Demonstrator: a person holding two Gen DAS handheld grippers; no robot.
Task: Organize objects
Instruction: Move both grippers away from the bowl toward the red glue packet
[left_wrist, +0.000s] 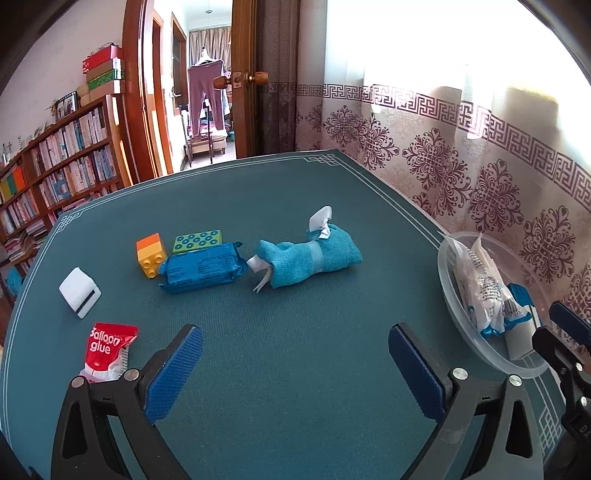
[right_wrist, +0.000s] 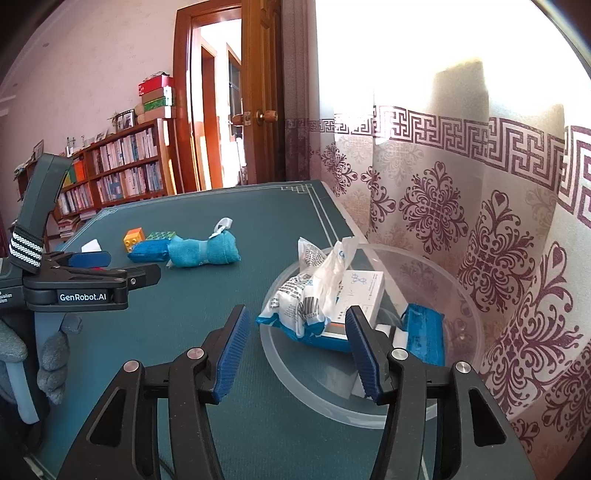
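On the green table mat (left_wrist: 295, 192) lie a rolled teal towel (left_wrist: 310, 258), a blue packet (left_wrist: 203, 269), an orange-and-yellow brick (left_wrist: 149, 254), a green dotted block (left_wrist: 197, 240), a white box (left_wrist: 79, 291) and a red "Balloon glue" sachet (left_wrist: 107, 350). My left gripper (left_wrist: 295, 332) hangs open over bare mat, short of the towel. A clear plastic bowl (right_wrist: 314, 387) at the right holds a white-and-blue packet (right_wrist: 299, 302), a white carton (right_wrist: 362, 288) and a blue pack (right_wrist: 424, 332). My right gripper (right_wrist: 295, 312) stands open at the bowl's near rim, pads touching nothing.
A patterned curtain (right_wrist: 480, 221) hangs close along the table's right side, just behind the bowl. Beyond the far edge are a bookshelf (left_wrist: 66, 173) and an open wooden door (left_wrist: 243, 92). A gloved hand (right_wrist: 51, 354) holds the left gripper's handle.
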